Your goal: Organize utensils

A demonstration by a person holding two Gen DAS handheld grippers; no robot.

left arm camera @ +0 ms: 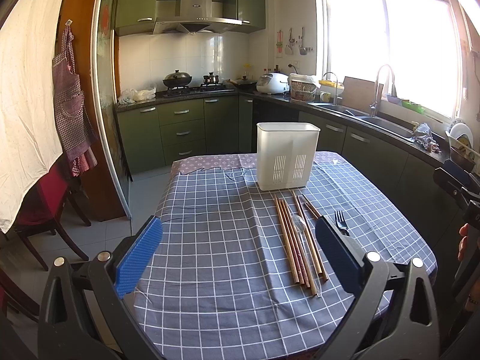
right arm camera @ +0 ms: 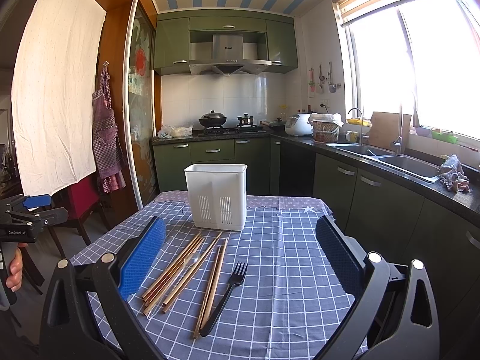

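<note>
Green kitchen cabinets and a bright window back a table under a grey checked tablecloth (right arm camera: 285, 270). At the cloth's twelve o'clock stands a white slotted utensil holder (right arm camera: 216, 196), upright and with nothing showing above its rim. Going left to right in the right wrist view, near six o'clock of the holder lie a bundle of wooden chopsticks (right arm camera: 177, 270) with a clear plastic spoon (right arm camera: 183, 273) on top, two more chopsticks, then a black plastic fork (right arm camera: 228, 294). The left gripper (left arm camera: 240, 249) hovers with jaws wide apart, holding nothing; the right gripper (right arm camera: 240, 258) likewise gapes over the utensils. No utensil is stowed yet, so the first pickup appears to be in hand. Next likely calls for lowering onto one piece, pinching its thin shaft off the cloth.
</note>
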